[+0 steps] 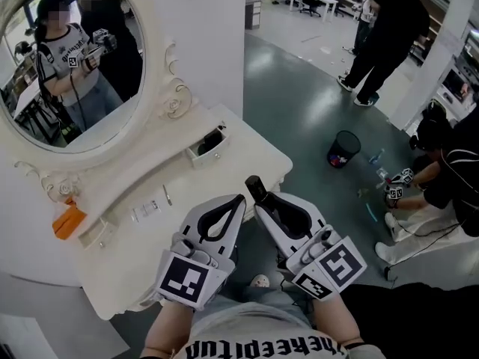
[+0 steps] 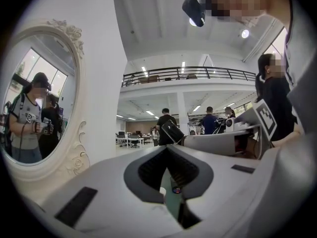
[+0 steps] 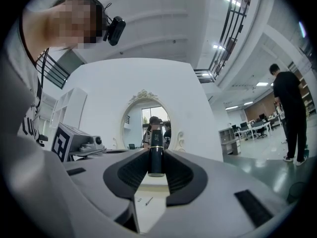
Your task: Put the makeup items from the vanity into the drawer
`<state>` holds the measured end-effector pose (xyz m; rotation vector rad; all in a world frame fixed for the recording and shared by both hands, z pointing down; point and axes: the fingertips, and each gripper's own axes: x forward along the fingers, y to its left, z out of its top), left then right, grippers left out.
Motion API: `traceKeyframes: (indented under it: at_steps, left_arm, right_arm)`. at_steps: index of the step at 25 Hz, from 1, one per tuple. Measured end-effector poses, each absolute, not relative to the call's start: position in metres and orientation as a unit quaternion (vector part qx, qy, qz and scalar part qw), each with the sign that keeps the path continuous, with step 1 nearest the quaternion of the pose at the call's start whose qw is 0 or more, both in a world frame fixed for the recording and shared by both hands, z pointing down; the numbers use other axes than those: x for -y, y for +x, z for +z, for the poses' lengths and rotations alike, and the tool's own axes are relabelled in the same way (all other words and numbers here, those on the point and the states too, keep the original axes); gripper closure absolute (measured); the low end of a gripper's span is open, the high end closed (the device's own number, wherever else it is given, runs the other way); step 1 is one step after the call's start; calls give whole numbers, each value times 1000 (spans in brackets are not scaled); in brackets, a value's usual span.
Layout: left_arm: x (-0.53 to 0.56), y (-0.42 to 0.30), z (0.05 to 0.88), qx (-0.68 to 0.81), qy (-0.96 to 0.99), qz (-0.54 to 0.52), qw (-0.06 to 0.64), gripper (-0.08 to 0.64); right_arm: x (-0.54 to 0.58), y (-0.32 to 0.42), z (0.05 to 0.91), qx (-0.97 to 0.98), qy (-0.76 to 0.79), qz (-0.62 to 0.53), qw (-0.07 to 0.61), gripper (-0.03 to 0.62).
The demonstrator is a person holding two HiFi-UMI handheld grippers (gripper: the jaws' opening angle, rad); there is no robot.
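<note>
My right gripper (image 1: 260, 203) is shut on a dark cylindrical makeup tube (image 1: 254, 187), which sticks up past the jaw tips just off the front edge of the white vanity (image 1: 247, 152). In the right gripper view the tube (image 3: 156, 158) shows a pale band and stands upright between the pads. My left gripper (image 1: 239, 199) is beside it, shut, with nothing in it. A small drawer (image 1: 196, 155) on the vanity top stands open with a dark item (image 1: 213, 138) inside. On the top lie a thin stick (image 1: 166, 194), a small clear item (image 1: 146, 212) and an orange item (image 1: 67, 221).
An oval mirror (image 1: 71, 58) in a carved white frame backs the vanity. On the grey floor to the right are a black bin (image 1: 343, 148), a crouching person (image 1: 445, 182) and a standing person (image 1: 385, 32).
</note>
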<state>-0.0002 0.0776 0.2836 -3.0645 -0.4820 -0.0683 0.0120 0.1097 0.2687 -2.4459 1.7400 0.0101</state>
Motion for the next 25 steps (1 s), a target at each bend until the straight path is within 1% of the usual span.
traceKeyframes:
  at_steps: [12,25]
  left_arm:
    - [-117,26,284,137,-990,-25,30,518]
    - [-98,30,295,104,-993,-41,22,518]
  right_arm:
    - [-149,42,269,-592,-802,9,81,474]
    - [-132,52,278,-610,-787,-1,87,474]
